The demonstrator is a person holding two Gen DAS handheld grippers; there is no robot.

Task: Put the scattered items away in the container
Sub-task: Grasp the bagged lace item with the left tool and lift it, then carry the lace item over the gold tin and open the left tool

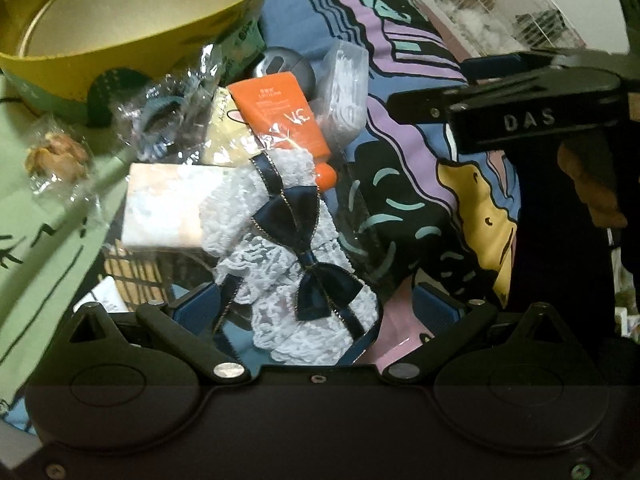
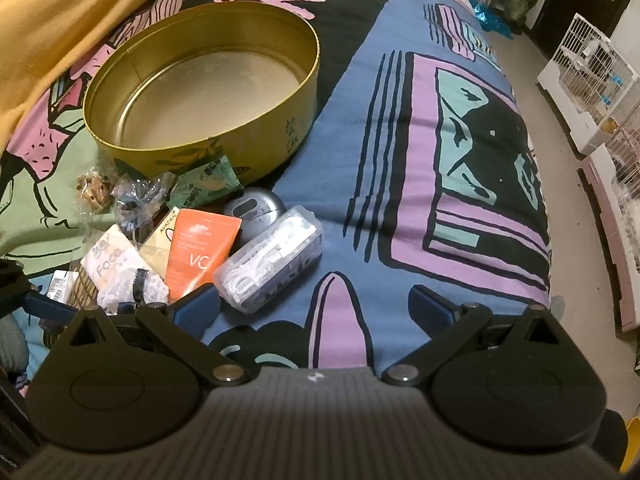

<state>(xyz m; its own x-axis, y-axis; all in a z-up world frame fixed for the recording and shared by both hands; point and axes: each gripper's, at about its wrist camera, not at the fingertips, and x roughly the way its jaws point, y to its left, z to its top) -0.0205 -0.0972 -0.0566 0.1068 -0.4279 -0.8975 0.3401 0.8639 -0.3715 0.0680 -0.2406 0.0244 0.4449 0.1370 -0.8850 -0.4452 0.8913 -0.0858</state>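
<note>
**Left wrist and right wrist: lace at my left jaws, tin bare**

Left wrist view: my left gripper (image 1: 316,308) has its jaws apart, with a bagged lace band (image 1: 288,240) and its navy bows lying between them; I cannot tell whether the pads touch the bag. The near end of the lace is cut off by my own housing. Beyond it lies an orange tube (image 1: 284,116) marked "VC", its smaller print too blurred to read. A pale box (image 1: 164,204) sits left of the lace. The tin (image 1: 132,28) is at upper left, its far rim out of frame. My right gripper (image 1: 516,100) enters from the right, stamped "DAS".

Right wrist view: my right gripper (image 2: 314,304) hangs with jaws wide apart over the patterned bedspread (image 2: 400,160), holding nothing. The tin (image 2: 200,84) stands upright beyond the pile, nothing inside. The tube (image 2: 200,248) lies beside a clear case (image 2: 272,256) of white cord, and a white pack (image 2: 108,264) reads "Face". Floor and a white wire cage (image 2: 592,80) show at right.
</note>
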